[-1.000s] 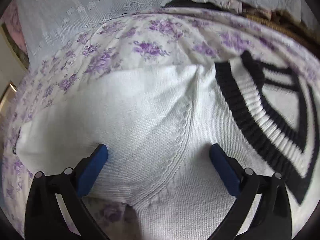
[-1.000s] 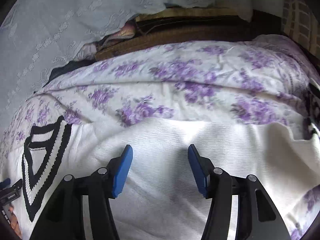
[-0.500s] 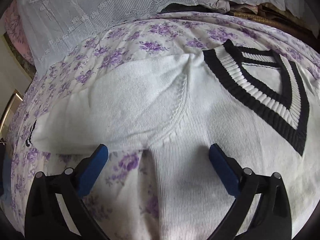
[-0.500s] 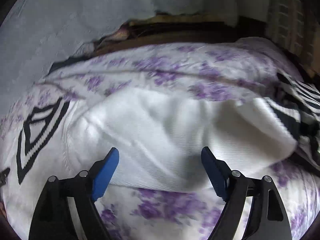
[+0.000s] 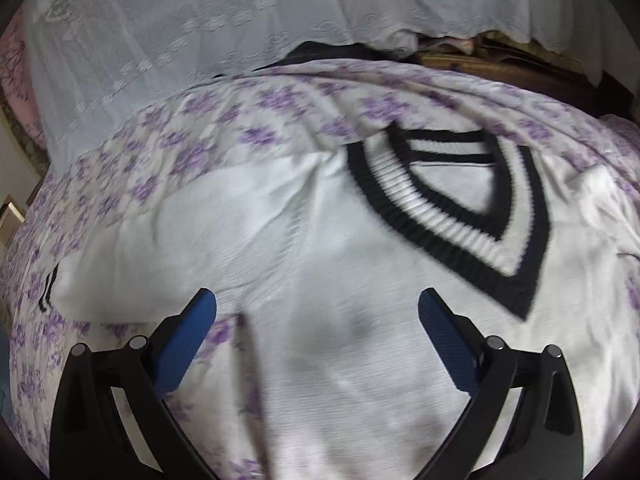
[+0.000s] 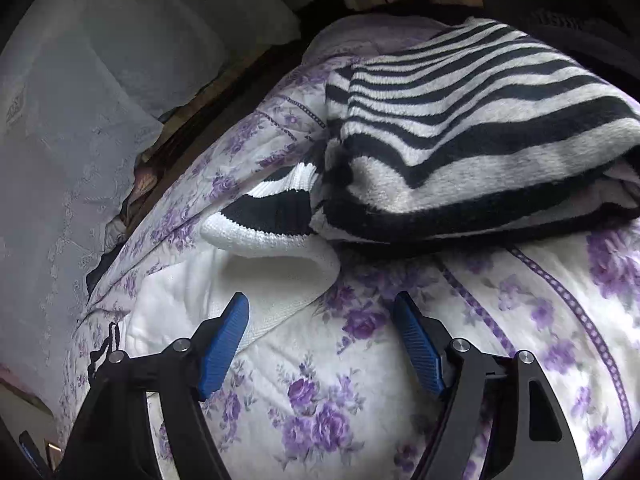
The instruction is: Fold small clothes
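- The left tool (image 5: 316,344) hangs with its jaws apart and nothing in them, over the white sweater (image 5: 320,260).
- The right tool (image 6: 320,336) has just been opening; its jaws are apart, only the flowery bed cover (image 6: 320,400) between them.
- The sweater lies flat across the bed, one sleeve (image 6: 280,276) reaching a striped blanket (image 6: 460,140) by the far edge.
- I think folding is just starting. Next, a tool must pinch that sleeve and lay it over the middle.

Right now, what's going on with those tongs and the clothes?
Both tongs open, empty: left, right. White knit sweater lies flat on floral bedspread. Striped fuzzy blanket overlaps its cuff.
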`<state>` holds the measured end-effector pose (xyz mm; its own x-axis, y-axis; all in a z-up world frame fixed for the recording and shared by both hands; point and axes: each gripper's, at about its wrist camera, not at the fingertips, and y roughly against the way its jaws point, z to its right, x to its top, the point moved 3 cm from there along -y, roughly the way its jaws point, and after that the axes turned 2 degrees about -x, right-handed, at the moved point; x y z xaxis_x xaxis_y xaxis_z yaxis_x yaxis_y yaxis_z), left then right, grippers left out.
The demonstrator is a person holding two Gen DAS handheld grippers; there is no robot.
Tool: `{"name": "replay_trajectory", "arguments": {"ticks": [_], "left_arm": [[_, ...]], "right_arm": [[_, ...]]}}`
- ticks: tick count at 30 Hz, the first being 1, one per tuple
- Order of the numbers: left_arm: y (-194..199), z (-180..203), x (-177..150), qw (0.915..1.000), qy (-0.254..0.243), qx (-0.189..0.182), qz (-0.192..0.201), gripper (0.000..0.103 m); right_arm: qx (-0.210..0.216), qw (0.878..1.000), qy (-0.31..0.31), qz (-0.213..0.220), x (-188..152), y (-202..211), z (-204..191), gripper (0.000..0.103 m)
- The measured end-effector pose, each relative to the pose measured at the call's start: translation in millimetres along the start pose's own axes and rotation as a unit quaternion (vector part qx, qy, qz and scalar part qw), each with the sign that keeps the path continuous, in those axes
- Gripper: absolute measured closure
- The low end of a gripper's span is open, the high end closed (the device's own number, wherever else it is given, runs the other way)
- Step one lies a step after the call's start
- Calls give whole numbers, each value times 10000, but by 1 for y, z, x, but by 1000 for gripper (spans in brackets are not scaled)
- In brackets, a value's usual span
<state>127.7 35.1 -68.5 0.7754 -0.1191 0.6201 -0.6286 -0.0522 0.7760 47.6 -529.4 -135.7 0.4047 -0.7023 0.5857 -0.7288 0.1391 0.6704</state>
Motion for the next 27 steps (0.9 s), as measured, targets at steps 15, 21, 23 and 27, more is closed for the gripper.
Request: {"name": "replay_trajectory", "arguments": {"ticks": [15,21,23,27], "left_arm": [[-46,42,22,9992,-152,-195,-312,4],[-39,-5,29,9996,187,154,-128,4],[-39,-20,32,9991,349,214,-107,4],[-39,-43,36,9976,639,273,-52,4]], "right_arm": [[1214,9883,641,669,-1,40,-89,97],[1702,9783,1057,526,-14,53,-168,97],[1778,9752,1237,467,-21,54,-193,97],[1909,9684,1560,367,-39,58,-236,97]]}}
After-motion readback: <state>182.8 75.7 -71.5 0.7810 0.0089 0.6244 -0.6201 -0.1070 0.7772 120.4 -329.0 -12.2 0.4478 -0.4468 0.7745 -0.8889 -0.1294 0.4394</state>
